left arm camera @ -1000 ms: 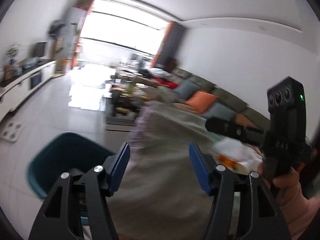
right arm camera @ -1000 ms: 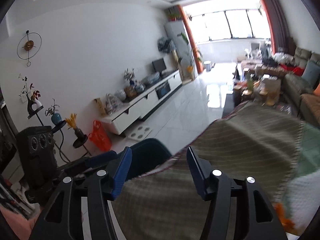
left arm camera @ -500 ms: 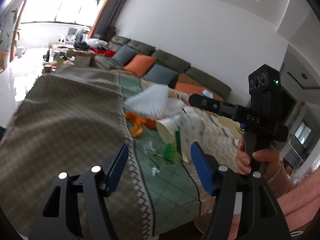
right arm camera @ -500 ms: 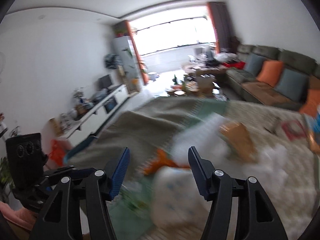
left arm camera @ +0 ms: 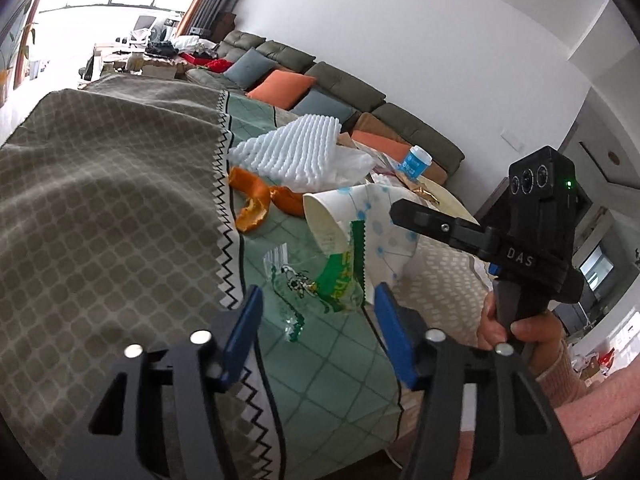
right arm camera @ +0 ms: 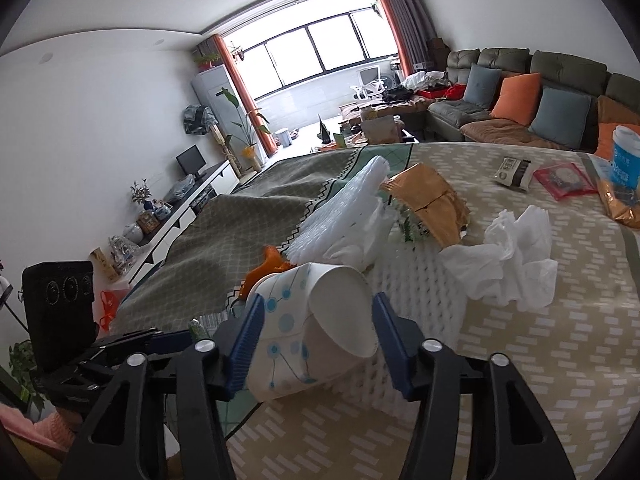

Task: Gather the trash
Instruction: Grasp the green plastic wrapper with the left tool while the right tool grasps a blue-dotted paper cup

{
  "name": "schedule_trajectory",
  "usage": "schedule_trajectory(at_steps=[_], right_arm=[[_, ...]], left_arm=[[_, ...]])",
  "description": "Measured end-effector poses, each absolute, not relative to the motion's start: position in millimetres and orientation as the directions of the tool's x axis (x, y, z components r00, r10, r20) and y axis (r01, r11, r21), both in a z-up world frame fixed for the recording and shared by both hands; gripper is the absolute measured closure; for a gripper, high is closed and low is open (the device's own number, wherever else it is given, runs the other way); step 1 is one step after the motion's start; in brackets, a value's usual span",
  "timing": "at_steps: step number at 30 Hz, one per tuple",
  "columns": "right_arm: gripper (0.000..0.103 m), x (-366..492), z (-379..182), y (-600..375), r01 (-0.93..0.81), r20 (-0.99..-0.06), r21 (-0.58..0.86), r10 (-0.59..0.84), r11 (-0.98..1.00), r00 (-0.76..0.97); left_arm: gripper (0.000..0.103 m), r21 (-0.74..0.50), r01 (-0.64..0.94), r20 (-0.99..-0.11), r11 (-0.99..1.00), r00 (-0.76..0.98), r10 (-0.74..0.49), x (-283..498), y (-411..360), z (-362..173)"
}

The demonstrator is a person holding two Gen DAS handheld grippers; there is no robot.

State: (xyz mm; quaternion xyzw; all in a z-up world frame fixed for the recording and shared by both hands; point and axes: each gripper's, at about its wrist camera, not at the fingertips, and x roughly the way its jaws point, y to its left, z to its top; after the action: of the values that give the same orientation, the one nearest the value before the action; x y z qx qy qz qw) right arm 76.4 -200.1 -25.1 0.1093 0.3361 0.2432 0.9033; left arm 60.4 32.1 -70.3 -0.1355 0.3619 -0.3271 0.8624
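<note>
A long table [right arm camera: 540,340] draped in patterned cloths fills a living room, with a grey-green sofa [right arm camera: 560,80] along one wall and a bright window [right arm camera: 320,52] at the far end. Trash lies in a heap across the table's near half.

The largest piece is a white foam net sheet [left arm camera: 292,152], resting on crumpled white plastic. Beside it sit a gold foil bag [right arm camera: 432,204], a wad of white tissue [right arm camera: 512,256] and curls of orange peel [left arm camera: 256,200]. A blue-capped tub [right arm camera: 624,160] stands farther off.

Nearest the person, a paper cup [right arm camera: 320,320] with blue dots lies on its side, mouth open. The right gripper [right arm camera: 316,340] straddles it, jaws closing with the cup between them; the blue pads look just at its walls, but I cannot tell whether they press yet. The left gripper [left arm camera: 318,340] hovers low over a green torn wrapper [left arm camera: 340,280] and a clear plastic scrap [left arm camera: 288,276], jaws closing, nothing between them.

Risks, as I judge them: the thin cup may crumple or squirt out sideways if squeezed near its open rim, rolling toward the table edge. The wrapper leans against the cup, so lifting one may drag the other. The two grippers work close together and could collide.
</note>
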Motion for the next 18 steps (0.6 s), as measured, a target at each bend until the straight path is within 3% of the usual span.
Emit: schedule_trajectory(at_steps=[5, 9, 13, 18], right_arm=[[0.064, 74.6, -26.4, -200.3, -0.373, -0.552, 0.361, 0.518, 0.855, 0.654], [0.08, 72.6, -24.4, -203.1, -0.367, -0.549, 0.365, 0.516, 0.856, 0.657], [0.082, 71.4, -22.6, -205.7, -0.37, -0.541, 0.377, 0.526, 0.849, 0.657], [0.082, 68.7, -18.8, -207.8, -0.382, -0.526, 0.378, 0.535, 0.843, 0.661]], left_arm=[[0.06, -0.485, 0.453, -0.548, 0.748, 0.509, -0.664, 65.9, 29.5, -73.5], [0.063, -0.489, 0.443, -0.547, 0.751, 0.515, -0.66, 65.7, 32.8, -74.6], [0.071, -0.485, 0.452, -0.539, 0.748, 0.519, -0.663, 64.1, 34.4, -71.7], [0.074, -0.474, 0.461, -0.537, 0.75, 0.524, -0.661, 59.1, 35.4, -67.6]])
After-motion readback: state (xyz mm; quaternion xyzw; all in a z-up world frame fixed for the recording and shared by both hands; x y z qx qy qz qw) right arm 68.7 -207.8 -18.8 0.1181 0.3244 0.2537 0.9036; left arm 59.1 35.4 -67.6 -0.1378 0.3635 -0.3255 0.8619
